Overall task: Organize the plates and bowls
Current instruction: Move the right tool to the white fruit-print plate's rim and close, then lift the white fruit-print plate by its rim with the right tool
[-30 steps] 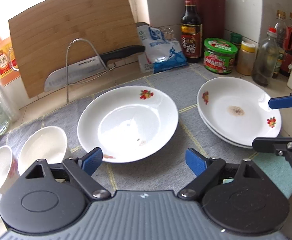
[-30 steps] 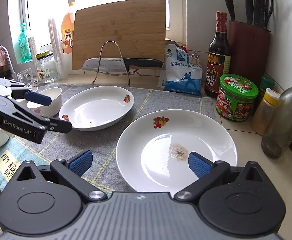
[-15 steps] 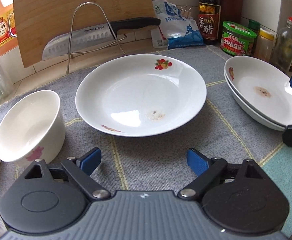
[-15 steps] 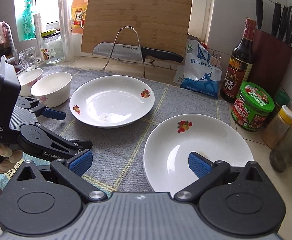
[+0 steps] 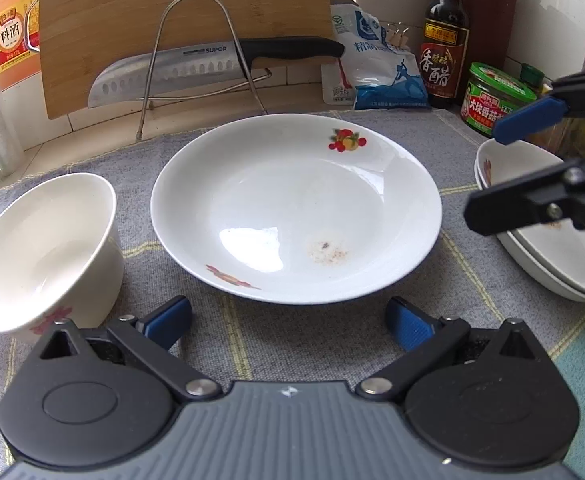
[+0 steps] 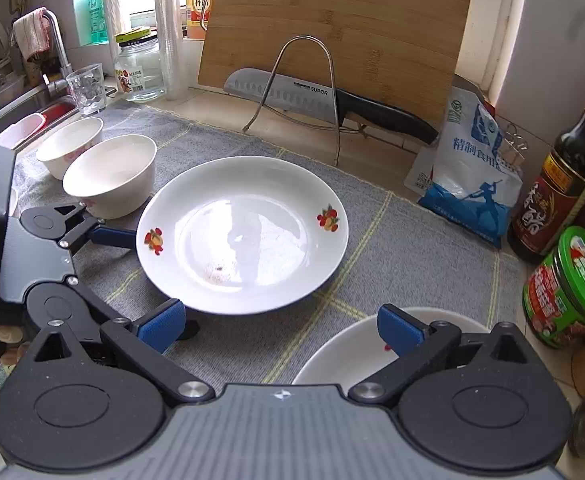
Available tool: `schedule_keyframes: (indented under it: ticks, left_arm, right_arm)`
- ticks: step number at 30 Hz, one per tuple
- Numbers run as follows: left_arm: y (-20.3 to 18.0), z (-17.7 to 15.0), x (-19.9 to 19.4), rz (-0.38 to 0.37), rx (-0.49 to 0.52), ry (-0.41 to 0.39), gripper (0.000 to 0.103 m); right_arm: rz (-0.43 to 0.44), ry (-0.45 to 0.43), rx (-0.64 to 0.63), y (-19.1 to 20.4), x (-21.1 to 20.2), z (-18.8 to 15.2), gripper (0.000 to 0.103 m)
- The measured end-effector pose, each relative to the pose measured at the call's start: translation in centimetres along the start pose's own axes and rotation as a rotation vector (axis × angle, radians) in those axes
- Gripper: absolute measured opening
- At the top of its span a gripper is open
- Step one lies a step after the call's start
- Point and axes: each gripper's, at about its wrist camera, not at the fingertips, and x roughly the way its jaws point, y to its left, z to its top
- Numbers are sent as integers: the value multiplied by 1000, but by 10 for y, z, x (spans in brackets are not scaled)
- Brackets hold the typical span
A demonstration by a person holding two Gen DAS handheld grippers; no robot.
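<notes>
A white plate (image 5: 296, 208) with fruit prints lies on the grey mat, also in the right wrist view (image 6: 244, 232). My left gripper (image 5: 288, 322) is open and empty, level with the plate's near rim; it shows in the right wrist view (image 6: 132, 280) with its fingers either side of the rim. My right gripper (image 6: 280, 324) is open and empty, above two stacked plates (image 5: 552, 264), whose rim shows in the right wrist view (image 6: 344, 352). Two white bowls stand left of the plate: one near (image 6: 112, 176), one farther (image 6: 70, 146).
A cutting board (image 6: 332, 36), wire rack and knife (image 6: 324, 98) stand behind the mat. A salt bag (image 6: 468, 176), vinegar bottle (image 6: 560, 184) and green jar (image 6: 568, 292) are at the right. A glass (image 6: 86, 88), jar and sink tap are at the left.
My left gripper has moved forward and down to the single plate's rim. My right gripper has swung left and back, so the stacked plates now lie under it.
</notes>
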Motion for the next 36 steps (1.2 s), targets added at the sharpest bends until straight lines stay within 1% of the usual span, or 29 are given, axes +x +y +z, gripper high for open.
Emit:
schedule_keyframes:
  ticks: [5, 8, 11, 14, 21, 30, 36]
  left_arm:
    - [0, -1, 0, 12, -11, -21, 103]
    - [-1, 0, 1, 23, -24, -23, 103]
    - [-1, 0, 1, 31, -33, -36, 103]
    - [-1, -1, 0, 31, -31, -49, 103]
    - [-1, 2, 0, 23, -16, -35, 103]
    - [-1, 1, -1, 22, 13, -44, 103]
    - [-1, 1, -1, 11, 12, -49, 102]
  right_arm:
    - [77, 29, -37, -18, 32, 32, 103]
    - [140, 55, -27, -31, 53, 49, 103]
    - [189, 80, -16, -43, 71, 62, 103]
    - [219, 104, -24, -49, 87, 72, 103]
    - [252, 174, -56, -53, 115, 81, 103]
    - [334, 252, -83, -51, 137, 92, 103]
    - [379, 282, -104, -48, 147, 99, 103]
